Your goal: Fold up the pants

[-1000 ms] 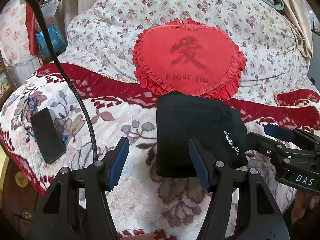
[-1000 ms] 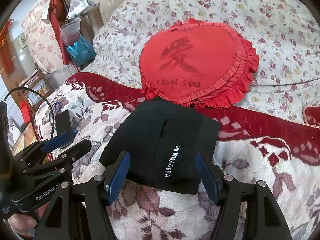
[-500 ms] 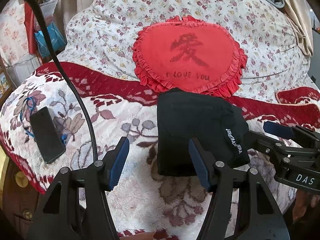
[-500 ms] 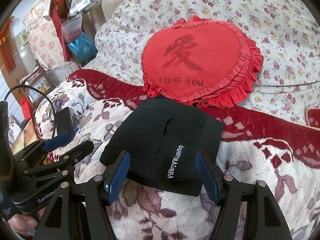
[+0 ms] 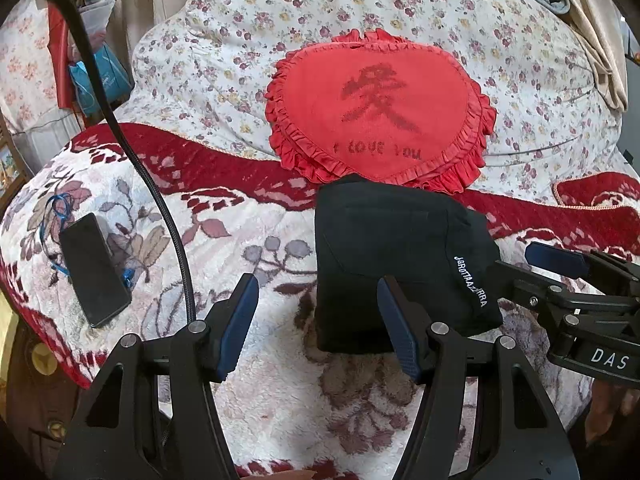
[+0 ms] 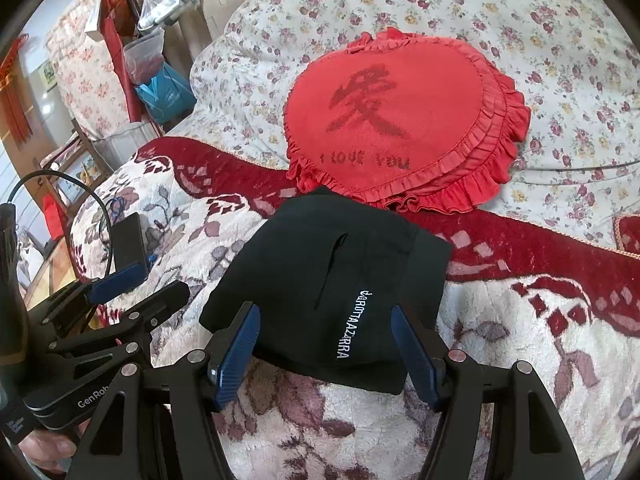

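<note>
Under both my hands is a bed with a plush floral blanket [image 5: 248,240], and behind it lie a flowered quilt [image 5: 224,60] and a red heart cushion [image 5: 380,108]. On the blanket the black pants [image 5: 392,248] lie folded into a compact bundle, its far edge touching the cushion's frill, and a dark phone [image 5: 94,270] lies well apart at the left. I hold my left gripper [image 5: 316,328] and my right gripper [image 6: 324,350] above the near edge of the pants, both with jaws apart and gripping nothing.

Folded black pants [image 5: 392,256] slightly lower in both views; otherwise unchanged.
</note>
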